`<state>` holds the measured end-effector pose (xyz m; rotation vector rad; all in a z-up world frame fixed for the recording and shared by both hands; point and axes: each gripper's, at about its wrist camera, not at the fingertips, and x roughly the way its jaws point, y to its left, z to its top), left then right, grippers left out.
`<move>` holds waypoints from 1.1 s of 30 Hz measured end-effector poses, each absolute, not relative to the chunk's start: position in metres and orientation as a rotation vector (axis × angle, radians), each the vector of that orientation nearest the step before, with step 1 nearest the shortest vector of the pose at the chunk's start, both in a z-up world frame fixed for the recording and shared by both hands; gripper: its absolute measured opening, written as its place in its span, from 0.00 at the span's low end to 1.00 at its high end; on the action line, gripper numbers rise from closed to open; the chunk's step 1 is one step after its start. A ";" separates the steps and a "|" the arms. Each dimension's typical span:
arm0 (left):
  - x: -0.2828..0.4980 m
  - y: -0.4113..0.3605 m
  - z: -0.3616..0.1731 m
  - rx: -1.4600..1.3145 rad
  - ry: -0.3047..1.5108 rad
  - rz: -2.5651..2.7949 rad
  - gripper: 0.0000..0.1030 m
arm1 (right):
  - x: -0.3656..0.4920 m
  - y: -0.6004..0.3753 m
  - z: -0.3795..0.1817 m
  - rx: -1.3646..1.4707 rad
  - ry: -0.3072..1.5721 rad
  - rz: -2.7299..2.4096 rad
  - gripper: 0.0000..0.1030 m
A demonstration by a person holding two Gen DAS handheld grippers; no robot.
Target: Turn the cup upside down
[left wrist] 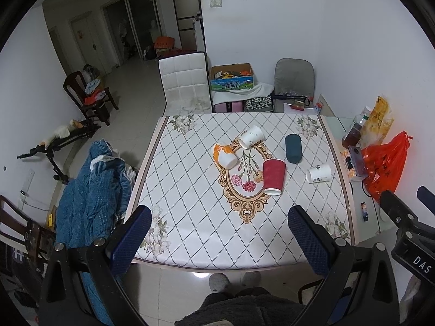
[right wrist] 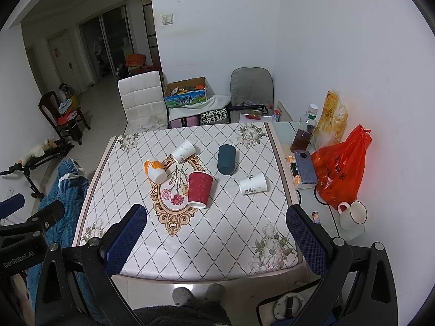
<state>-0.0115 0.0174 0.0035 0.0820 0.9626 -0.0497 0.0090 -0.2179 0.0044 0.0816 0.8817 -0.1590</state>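
Note:
Several cups lie on their sides on the patterned table [left wrist: 190, 217]: a red ribbed paper cup [left wrist: 273, 176] [right wrist: 199, 189], a dark teal cup [left wrist: 293, 148] [right wrist: 226, 159], a white cup at the back [left wrist: 251, 137] [right wrist: 183, 150], an orange-and-white cup [left wrist: 225, 155] [right wrist: 155, 170], and a white cup to the right [left wrist: 318, 172] [right wrist: 252, 183]. My left gripper [left wrist: 220, 235] is open and empty, held high above the table's near edge. My right gripper [right wrist: 216, 236] is open and empty, also above the near edge.
At the table's right edge stand a red plastic bag [right wrist: 339, 168], a phone [right wrist: 305, 166], a bottle [right wrist: 304, 131] and a white mug [right wrist: 352, 216]. A white chair [left wrist: 185, 84] stands behind the table. A blue jacket [left wrist: 92, 187] hangs at the left.

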 end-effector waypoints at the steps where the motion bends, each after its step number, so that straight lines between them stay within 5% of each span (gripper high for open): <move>1: -0.012 0.019 0.004 0.080 0.963 -0.050 1.00 | 0.009 -0.216 0.008 0.081 0.881 -0.158 1.00; 33: -0.007 0.009 0.005 0.078 0.960 -0.049 1.00 | 0.015 -0.214 0.032 0.074 0.874 -0.155 1.00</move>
